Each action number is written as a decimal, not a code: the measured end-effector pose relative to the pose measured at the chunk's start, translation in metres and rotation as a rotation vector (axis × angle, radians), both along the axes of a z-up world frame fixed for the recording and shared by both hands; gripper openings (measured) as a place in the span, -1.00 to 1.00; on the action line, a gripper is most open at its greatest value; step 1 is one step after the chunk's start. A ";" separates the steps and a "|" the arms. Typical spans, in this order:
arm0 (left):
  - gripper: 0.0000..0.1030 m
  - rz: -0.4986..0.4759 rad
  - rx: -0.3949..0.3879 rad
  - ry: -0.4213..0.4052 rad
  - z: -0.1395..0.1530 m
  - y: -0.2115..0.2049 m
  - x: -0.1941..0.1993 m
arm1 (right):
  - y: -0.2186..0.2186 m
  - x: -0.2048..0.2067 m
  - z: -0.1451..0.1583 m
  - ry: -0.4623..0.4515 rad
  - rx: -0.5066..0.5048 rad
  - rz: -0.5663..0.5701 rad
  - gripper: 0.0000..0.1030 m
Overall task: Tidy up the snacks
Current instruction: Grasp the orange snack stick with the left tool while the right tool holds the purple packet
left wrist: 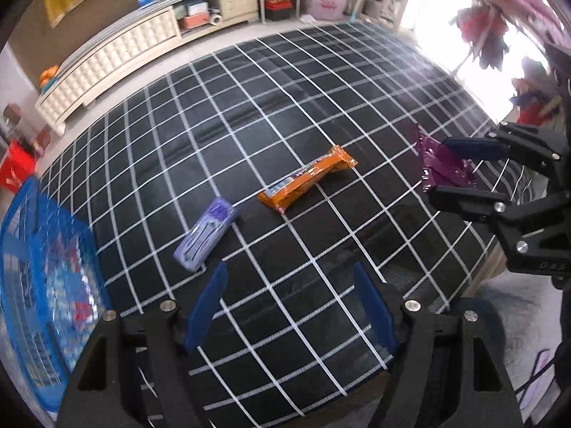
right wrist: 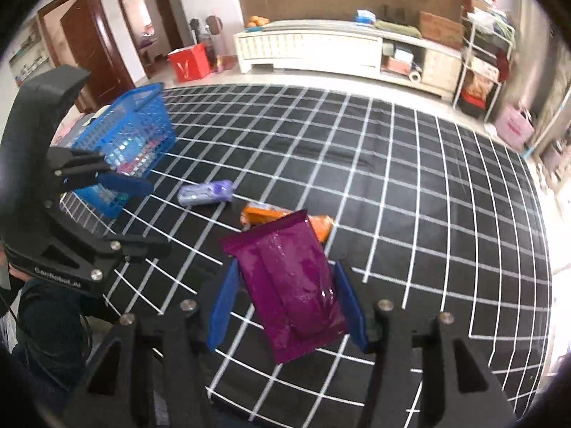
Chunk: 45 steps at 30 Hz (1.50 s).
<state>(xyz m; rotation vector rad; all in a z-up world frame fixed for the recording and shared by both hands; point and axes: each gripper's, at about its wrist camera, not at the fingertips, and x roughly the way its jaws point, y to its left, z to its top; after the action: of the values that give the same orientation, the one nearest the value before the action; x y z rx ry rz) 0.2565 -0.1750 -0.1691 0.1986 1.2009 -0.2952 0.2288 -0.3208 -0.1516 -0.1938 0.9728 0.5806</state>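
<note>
From the left wrist, a black tabletop (left wrist: 285,114) with white grid lines carries a lilac packet (left wrist: 206,233) and an orange bar (left wrist: 307,177). The blue basket (left wrist: 21,242) is cut off at the left edge, its contents blurred. The left gripper (left wrist: 291,301) stands wide apart, empty.

From the right wrist, the right gripper (right wrist: 289,306) clamps a purple packet (right wrist: 289,281) between its blue fingers (right wrist: 223,306), above the tabletop. This packet partly hides the orange bar behind it.
</note>
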 end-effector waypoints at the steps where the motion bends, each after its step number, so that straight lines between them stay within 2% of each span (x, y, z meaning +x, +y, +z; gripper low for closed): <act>1: 0.39 -0.018 0.010 0.014 -0.007 -0.004 0.007 | -0.003 0.001 -0.005 0.005 -0.002 -0.012 0.15; 7: 0.39 -0.141 0.054 -0.009 -0.029 -0.026 0.036 | -0.022 0.015 -0.025 0.053 0.045 -0.092 0.15; 11: 0.34 -0.191 0.051 0.004 -0.042 -0.037 0.057 | -0.033 0.024 -0.038 0.090 0.060 -0.144 0.15; 13: 0.24 -0.223 0.052 0.005 -0.048 -0.043 0.065 | -0.038 0.027 -0.044 0.103 0.064 -0.171 0.15; 15: -0.13 -0.258 0.039 0.034 -0.055 -0.050 0.070 | -0.042 0.029 -0.048 0.111 0.066 -0.185 0.15; 17: -0.30 -0.281 0.045 0.069 -0.065 -0.054 0.076 | -0.047 0.031 -0.051 0.120 0.075 -0.189 0.15; 19: -0.34 -0.300 0.044 0.049 -0.067 -0.059 0.079 | -0.050 0.032 -0.053 0.122 0.079 -0.193 0.15; 21: -0.55 -0.304 0.014 0.076 -0.070 -0.060 0.083 | -0.051 0.032 -0.054 0.122 0.080 -0.199 0.15; 23: -0.65 -0.313 0.004 0.092 -0.072 -0.061 0.085 | -0.051 0.031 -0.055 0.128 0.086 -0.199 0.15; 24: -0.66 -0.316 0.004 0.100 -0.073 -0.062 0.085 | -0.050 0.031 -0.055 0.129 0.087 -0.198 0.15; 28: -0.66 -0.302 0.094 0.087 -0.087 -0.062 0.088 | -0.047 0.031 -0.053 0.119 0.079 -0.193 0.15; 30: -0.66 -0.296 0.078 0.082 -0.086 -0.060 0.089 | -0.044 0.030 -0.052 0.114 0.079 -0.191 0.15; 34: -0.66 -0.323 0.018 0.034 -0.064 -0.058 0.085 | -0.045 0.027 -0.048 0.105 0.089 -0.187 0.15; 37: -0.55 -0.306 0.029 0.007 -0.055 -0.056 0.088 | -0.045 0.029 -0.049 0.109 0.095 -0.192 0.15; 41: -0.50 -0.263 0.056 -0.001 -0.058 -0.053 0.104 | -0.042 0.032 -0.053 0.118 0.110 -0.186 0.15; 45: -0.50 -0.257 0.051 0.051 -0.071 -0.047 0.111 | -0.039 0.032 -0.058 0.126 0.114 -0.179 0.15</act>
<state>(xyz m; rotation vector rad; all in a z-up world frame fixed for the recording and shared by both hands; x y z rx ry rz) 0.3678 -0.2217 -0.2397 0.3935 1.2348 -0.4969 0.2611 -0.3601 -0.2098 0.0314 1.0637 0.4865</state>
